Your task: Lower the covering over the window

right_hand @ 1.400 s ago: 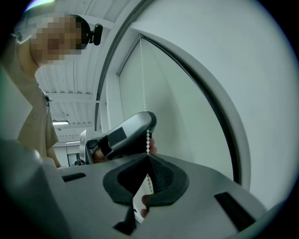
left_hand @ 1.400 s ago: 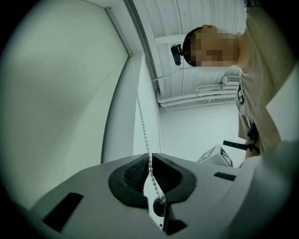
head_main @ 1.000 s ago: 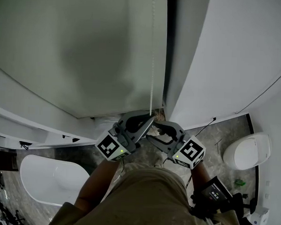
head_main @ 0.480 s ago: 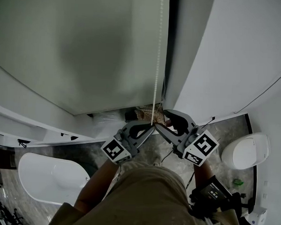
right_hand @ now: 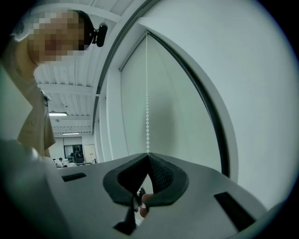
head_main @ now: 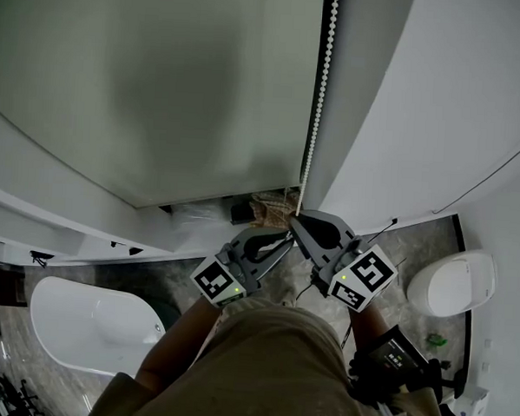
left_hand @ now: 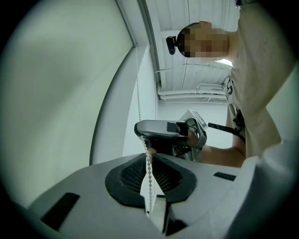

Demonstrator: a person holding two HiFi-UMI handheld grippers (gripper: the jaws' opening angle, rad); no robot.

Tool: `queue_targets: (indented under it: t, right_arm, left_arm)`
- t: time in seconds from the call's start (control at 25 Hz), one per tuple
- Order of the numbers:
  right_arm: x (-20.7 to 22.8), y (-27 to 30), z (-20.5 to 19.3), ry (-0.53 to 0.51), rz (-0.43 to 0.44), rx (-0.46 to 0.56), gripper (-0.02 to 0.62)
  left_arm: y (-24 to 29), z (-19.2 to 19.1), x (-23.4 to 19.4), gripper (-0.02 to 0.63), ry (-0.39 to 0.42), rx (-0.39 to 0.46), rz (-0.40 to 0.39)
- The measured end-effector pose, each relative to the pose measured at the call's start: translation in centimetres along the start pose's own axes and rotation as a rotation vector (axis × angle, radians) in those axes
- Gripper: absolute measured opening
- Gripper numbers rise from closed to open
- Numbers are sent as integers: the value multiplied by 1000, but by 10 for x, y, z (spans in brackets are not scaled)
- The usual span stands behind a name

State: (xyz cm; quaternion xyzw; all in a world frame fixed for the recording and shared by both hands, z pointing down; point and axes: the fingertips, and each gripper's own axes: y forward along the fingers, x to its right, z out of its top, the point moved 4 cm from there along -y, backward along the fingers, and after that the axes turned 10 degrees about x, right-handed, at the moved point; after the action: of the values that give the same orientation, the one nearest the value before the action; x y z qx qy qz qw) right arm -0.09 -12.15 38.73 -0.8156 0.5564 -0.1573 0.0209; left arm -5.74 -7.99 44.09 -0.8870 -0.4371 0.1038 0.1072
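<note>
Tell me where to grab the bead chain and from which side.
Take the bead chain on its straight hanging run beside the blind, coming in level from the room side, one jaw either side. It hangs thin and vertical, so a pinch across the beads should hold.

White bathtub (head_main: 97, 325) lower left, white toilet (head_main: 454, 282) lid down at right, grey stone floor (head_main: 410, 245) between, small green item (head_main: 436, 340) near toilet.
</note>
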Motion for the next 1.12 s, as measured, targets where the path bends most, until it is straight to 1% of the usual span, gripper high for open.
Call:
queue_targets:
  t: [0.04,0.12,0.16,0.28,0.36,0.48,0.52,0.6,0.64,0.72,0.76,0.88,0.92,0.96,1.0,1.08,1.12]
  right_arm:
    - [4,-1,-1,16,-12,10,8]
    - [10,-1,-5,34,-20,21,6]
    - [13,0,-9,34,-21,13,6]
    - [15,1,-26,39,-19,-48,6]
    - [11,1,-34,85,-6,-56,6]
    - [1,4,-36,109,18,-45,6]
    - [-1,5,-37,113,22,-44,6]
    - [-2,4,-39,127,24,-52,6]
    - [-2,3,-41,137,23,-58,6]
    - [-3,0,-42,161,19,-74,6]
    - [-3,-1,-42,161,19,-84,7]
    - [-4,-5,-44,99,19,-98,8]
    - [-4,-7,-47,83,28,-103,8]
    - [-4,-10,-50,75,54,-120,8]
    - [-7,-12,-54,66,100,-152,26]
    - [-15,-17,-54,11,207,-234,169]
    - [-17,-19,-48,-35,230,-250,179]
  left_arm:
    - [-4,-1,-2,31,-18,9,6]
    - [-13,2,-11,97,-59,56,29]
    - [-17,8,-18,117,-65,86,45]
    - [-12,35,-29,121,-28,149,75]
    - [0,51,-28,121,12,158,53]
    - [16,67,-24,121,45,148,0]
    - [21,69,-23,121,53,136,-6]
    - [29,69,-23,110,85,102,7]
    - [31,67,-24,62,101,88,19]
    - [30,61,-25,26,101,82,35]
    - [29,59,-24,23,96,86,36]
    - [28,56,-18,20,135,65,32]
    - [26,55,-18,20,142,54,39]
    - [23,54,-21,18,141,51,51]
    - [19,53,-26,18,139,55,66]
    - [10,49,-40,18,152,68,92]
    - [6,45,-46,18,154,66,102]
